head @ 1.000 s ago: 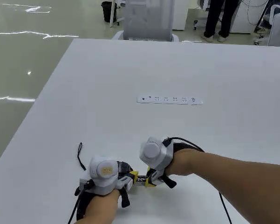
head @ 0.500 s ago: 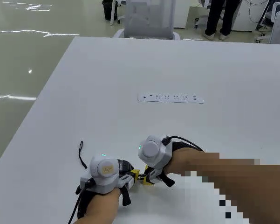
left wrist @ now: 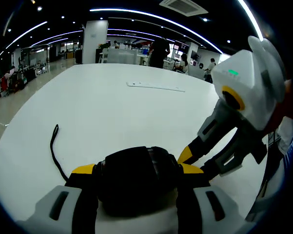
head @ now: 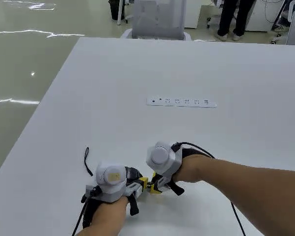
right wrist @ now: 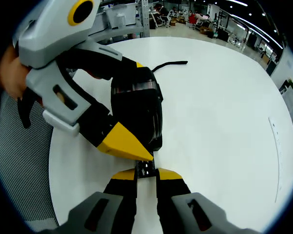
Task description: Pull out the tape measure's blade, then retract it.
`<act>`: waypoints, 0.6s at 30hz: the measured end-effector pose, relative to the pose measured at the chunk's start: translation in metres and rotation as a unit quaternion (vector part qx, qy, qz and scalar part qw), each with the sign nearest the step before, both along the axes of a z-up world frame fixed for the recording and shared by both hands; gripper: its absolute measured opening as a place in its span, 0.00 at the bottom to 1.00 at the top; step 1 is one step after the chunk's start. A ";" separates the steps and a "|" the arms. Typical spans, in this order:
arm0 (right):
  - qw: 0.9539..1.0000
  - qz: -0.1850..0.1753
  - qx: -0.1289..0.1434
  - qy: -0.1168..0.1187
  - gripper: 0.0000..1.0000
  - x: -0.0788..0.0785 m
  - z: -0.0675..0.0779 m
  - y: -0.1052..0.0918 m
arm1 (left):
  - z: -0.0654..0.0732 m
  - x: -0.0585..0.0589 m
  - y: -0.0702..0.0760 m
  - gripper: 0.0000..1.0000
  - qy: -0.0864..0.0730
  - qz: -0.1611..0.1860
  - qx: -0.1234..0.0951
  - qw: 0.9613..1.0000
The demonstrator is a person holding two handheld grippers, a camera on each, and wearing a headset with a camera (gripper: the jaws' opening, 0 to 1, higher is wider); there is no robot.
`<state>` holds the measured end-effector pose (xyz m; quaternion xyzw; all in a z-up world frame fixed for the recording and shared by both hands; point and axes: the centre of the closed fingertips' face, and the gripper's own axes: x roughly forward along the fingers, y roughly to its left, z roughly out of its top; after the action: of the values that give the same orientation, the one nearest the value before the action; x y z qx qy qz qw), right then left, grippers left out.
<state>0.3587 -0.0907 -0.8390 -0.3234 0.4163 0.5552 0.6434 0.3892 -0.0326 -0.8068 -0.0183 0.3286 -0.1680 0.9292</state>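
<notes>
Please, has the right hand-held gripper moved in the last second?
No; the right hand-held gripper keeps its spot relative to the power strip.

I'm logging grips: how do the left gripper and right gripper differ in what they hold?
The left gripper grips the bulky black case; the right gripper pinches the thin blade tip. The left gripper's jaws sit wide apart, the right gripper's nearly together. Both have yellow jaw tips.

The black tape measure [head: 133, 176] is held on the white table [head: 186, 69] between left gripper [head: 140, 186] and right gripper [head: 155, 189], long white power strip [head: 181, 102] well behind
</notes>
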 end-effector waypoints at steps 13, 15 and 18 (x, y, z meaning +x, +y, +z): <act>1.000 0.001 0.008 0.001 0.14 0.000 0.001 0.004 | 0.000 -0.001 0.000 0.61 0.001 -0.004 0.004 1.000; 1.000 0.003 0.011 -0.001 0.14 0.001 0.001 0.006 | 0.000 -0.001 0.000 0.61 0.001 -0.004 0.004 1.000; 1.000 -0.001 0.015 0.000 0.14 0.002 0.000 0.007 | 0.000 -0.001 0.000 0.61 0.001 -0.004 0.002 1.000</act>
<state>0.3603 -0.0837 -0.8388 -0.3129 0.4081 0.5608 0.6489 0.3881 -0.0327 -0.8065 -0.0151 0.3305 -0.1708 0.9281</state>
